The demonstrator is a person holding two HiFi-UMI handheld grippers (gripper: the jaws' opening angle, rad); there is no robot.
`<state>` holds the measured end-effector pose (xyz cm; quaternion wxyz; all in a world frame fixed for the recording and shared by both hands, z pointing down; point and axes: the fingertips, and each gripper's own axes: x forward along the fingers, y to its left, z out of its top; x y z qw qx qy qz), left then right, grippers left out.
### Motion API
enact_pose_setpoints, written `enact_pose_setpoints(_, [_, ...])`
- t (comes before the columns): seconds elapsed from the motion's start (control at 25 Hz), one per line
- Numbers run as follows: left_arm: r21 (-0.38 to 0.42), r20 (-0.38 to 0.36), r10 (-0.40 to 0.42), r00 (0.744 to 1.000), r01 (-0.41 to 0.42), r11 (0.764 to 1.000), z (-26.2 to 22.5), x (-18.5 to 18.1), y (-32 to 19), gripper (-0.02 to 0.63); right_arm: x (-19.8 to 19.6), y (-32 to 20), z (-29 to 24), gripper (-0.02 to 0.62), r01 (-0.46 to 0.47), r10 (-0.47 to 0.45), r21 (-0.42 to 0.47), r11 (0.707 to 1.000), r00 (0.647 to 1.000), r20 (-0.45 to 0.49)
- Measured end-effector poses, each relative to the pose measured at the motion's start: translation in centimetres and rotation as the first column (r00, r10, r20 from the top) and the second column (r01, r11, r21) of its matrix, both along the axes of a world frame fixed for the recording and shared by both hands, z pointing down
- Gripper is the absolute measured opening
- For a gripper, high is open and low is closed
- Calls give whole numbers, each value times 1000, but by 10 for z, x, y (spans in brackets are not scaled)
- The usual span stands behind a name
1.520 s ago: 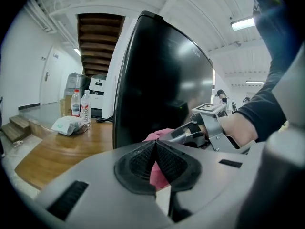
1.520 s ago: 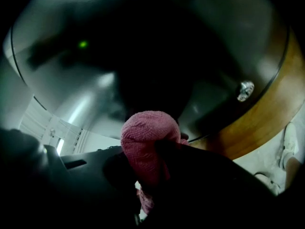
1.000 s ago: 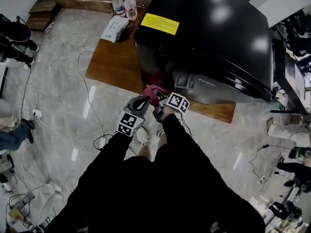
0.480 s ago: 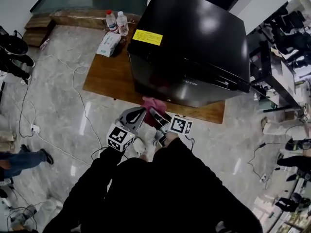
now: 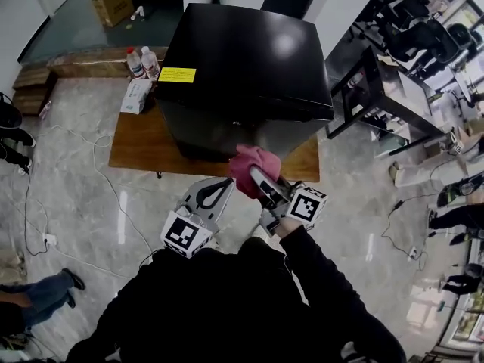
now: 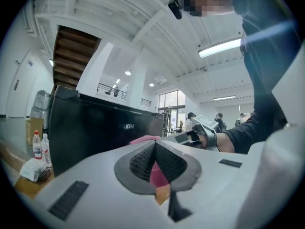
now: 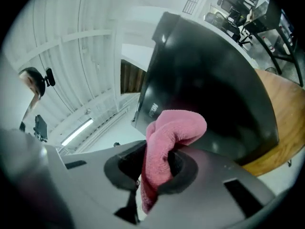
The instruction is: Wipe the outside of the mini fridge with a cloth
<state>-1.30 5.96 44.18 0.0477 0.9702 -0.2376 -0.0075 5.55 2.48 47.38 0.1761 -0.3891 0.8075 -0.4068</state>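
We find the right gripper [image 7: 155, 168] clamped on the cloth [image 7: 177, 127], which we judge soft, light, best held bunched. Left gripper [image 6: 155, 160]: jaws closed, empty. Fridge [image 5: 242, 59] glossy, rigid.

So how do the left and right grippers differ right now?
Jaws: left gripper shut on nothing, right gripper clamped on the pink cloth. Position: right gripper is up near the mini fridge front, left gripper hangs back. Both point toward the fridge.

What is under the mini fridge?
The mini fridge stands on a low wooden platform on the stone floor. Bare wood shows to its left and at its front right corner. Whatever lies directly beneath the fridge is covered by its body.
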Motion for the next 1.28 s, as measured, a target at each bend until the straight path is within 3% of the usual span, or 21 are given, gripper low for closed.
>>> enact_pose_setpoints(0.28, [36,-34,-29,999,30,999,-37,50,-3,6,56,0,-63,55,72,-75,87,994,997,25])
enact_pose_setpoints(0.56, [56,-37,-103,994,105,993,-55,87,-10,6,92,-23,-70,55,159,-162,39,986,983,81])
enact_pose_setpoints(0.88, [39,-17,-169,986,169,985,-52,112,-23,6,115,-49,-50,55,173,-155,-90,981,972,176])
enact_pose_setpoints(1.28, [18,17,-200,980,199,980,-19,124,-33,6,118,-56,-32,55,207,-178,-118,971,959,223])
